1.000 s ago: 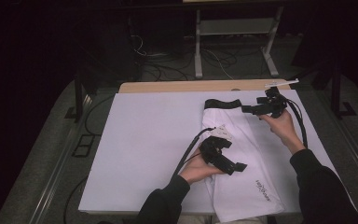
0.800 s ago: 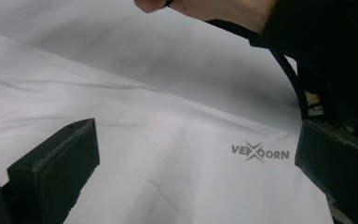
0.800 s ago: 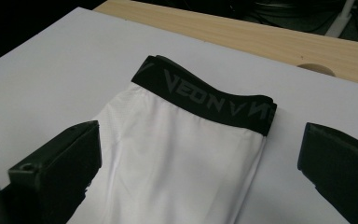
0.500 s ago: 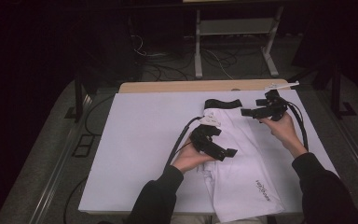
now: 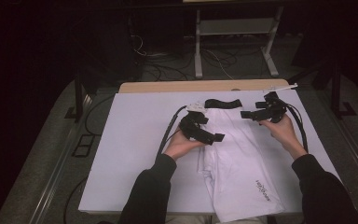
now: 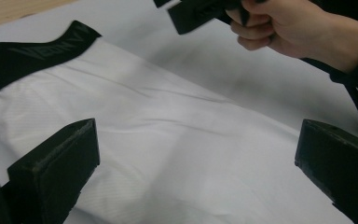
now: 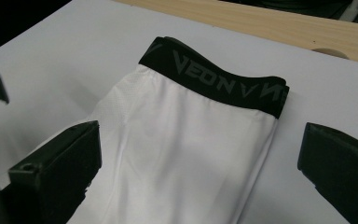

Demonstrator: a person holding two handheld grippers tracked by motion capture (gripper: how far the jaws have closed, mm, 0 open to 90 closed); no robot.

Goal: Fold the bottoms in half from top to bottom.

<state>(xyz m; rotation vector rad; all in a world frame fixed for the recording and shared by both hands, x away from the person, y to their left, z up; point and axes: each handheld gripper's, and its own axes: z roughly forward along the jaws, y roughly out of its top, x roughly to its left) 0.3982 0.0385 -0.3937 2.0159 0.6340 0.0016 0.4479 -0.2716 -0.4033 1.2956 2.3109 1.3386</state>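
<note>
Garment: white shorts (image 5: 235, 158) with a black waistband (image 5: 222, 103), lying flat on the counter (image 5: 130, 154), waistband at the far end, legs reaching the near edge.
Left tongs (image 5: 207, 135): spread wide, hovering over the left side of the shorts, gripping nothing.
Right tongs (image 5: 248, 113): spread wide, hovering by the waistband's right end, gripping nothing.
Waistband lettering: grey, readable in the right gripper view.
Counter cover: plain white, a wooden strip (image 5: 200, 86) along its far edge.

White shorts (image 5: 235, 168) with a grey-lettered black waistband (image 7: 214, 79) lie on a white table (image 5: 130, 154).
</note>
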